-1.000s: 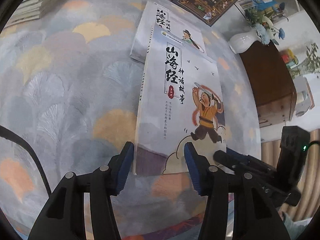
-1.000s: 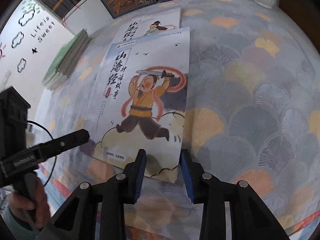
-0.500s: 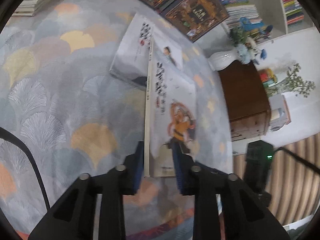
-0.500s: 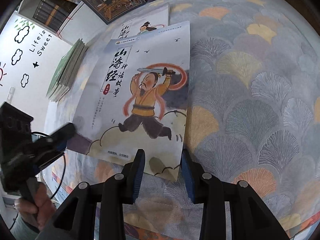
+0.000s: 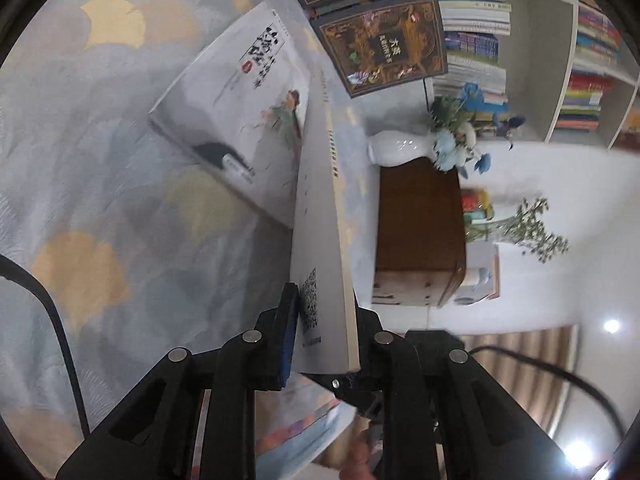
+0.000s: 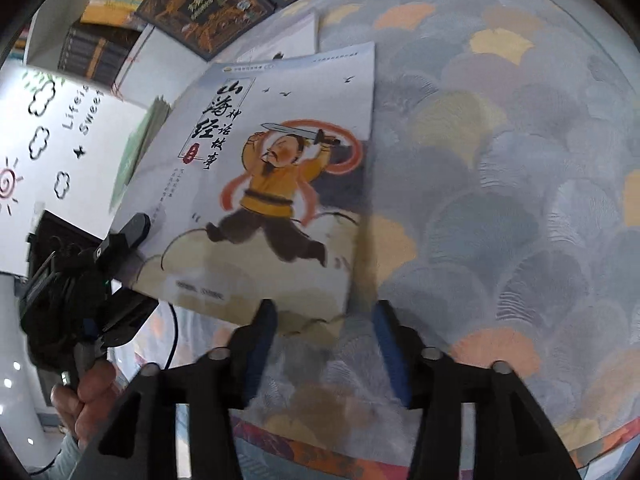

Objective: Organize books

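White book (image 5: 320, 240) is clamped at its near corner by L gripper (image 5: 326, 332), tilted up off cloth (image 5: 100, 200) w/ 2nd book (image 5: 236, 120) at 11 o'clock, R gripper (image 6: 324, 344) gaping just below; lift step, next probably needs stacking/shelving.

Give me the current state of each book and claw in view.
Left claw: shut on the lifted book.
Right claw: open, holding nothing.
Lifted book: raised by one edge, tilted.
Second book: flat on the cloth, closed.
Dark books: propped against the shelf.
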Demonstrator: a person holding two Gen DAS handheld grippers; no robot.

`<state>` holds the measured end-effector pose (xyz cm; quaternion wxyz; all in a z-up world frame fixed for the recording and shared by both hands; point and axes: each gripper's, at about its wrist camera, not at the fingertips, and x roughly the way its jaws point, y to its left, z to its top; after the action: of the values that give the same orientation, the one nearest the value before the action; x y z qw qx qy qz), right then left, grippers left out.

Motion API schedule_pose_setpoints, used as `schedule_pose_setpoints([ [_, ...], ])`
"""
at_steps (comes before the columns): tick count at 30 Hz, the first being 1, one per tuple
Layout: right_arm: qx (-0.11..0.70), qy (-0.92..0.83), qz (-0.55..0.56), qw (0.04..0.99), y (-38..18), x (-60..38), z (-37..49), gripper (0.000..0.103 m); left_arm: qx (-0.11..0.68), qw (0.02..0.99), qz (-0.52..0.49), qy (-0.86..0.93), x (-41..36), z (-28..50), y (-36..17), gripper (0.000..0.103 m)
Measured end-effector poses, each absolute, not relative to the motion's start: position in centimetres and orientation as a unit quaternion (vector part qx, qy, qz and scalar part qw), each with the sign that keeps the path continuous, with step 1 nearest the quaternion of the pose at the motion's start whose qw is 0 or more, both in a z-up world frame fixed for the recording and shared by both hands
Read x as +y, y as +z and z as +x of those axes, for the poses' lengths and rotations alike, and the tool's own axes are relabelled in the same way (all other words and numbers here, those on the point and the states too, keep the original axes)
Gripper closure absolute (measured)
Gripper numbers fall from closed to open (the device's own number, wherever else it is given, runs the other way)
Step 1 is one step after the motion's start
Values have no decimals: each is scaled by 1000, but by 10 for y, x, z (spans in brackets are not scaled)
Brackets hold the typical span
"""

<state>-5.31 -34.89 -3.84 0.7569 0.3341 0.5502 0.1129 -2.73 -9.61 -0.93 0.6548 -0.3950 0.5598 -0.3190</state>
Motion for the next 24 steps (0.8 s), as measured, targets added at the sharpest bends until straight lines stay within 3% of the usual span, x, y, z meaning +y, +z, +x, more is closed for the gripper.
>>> schedule_pose_setpoints([
  [10,496,158,535,666,-76,-387,-66,46,572,620,-435,-314,-106,-24,-16,88],
  [15,461,171,568,660,-76,-398,-47,46,573,591,-479,-303,-101,-21,-23,88],
  [18,453,180,564,666,-74,-396,-31,63,574,601,-469,-299,-103,-20,-21,88],
  [24,468,181,478,721,-51,-388,-17,76,586,651,-400,-271,-107,-17,-16,88],
])
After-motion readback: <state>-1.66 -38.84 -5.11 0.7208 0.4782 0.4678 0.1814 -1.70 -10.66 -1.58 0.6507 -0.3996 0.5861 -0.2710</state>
